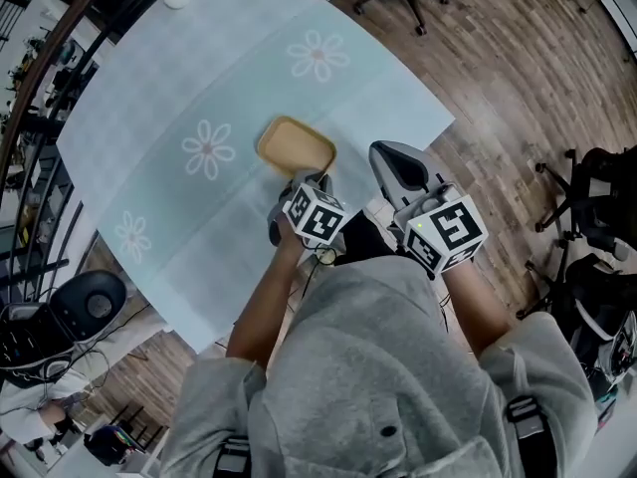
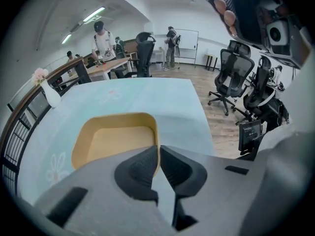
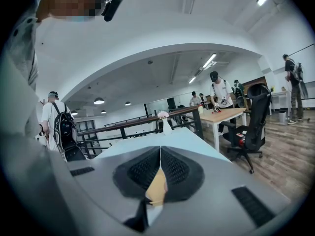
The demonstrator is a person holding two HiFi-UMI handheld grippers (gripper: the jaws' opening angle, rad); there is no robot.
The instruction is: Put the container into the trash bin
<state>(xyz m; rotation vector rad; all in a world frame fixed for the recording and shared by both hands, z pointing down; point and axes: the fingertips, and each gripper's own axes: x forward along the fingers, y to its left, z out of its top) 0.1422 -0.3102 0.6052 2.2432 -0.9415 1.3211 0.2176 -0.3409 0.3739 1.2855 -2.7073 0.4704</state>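
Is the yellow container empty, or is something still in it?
Empty: the left gripper view looks down into the container and shows only its bare tan floor, nothing lying inside.

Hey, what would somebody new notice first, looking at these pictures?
A shallow yellow container stands out on the pale blue, flower-printed tablecloth, close to the table edge nearest the person. The left gripper is clamped on the container's rim. The right gripper is shut on nothing, just beside it at the table edge.
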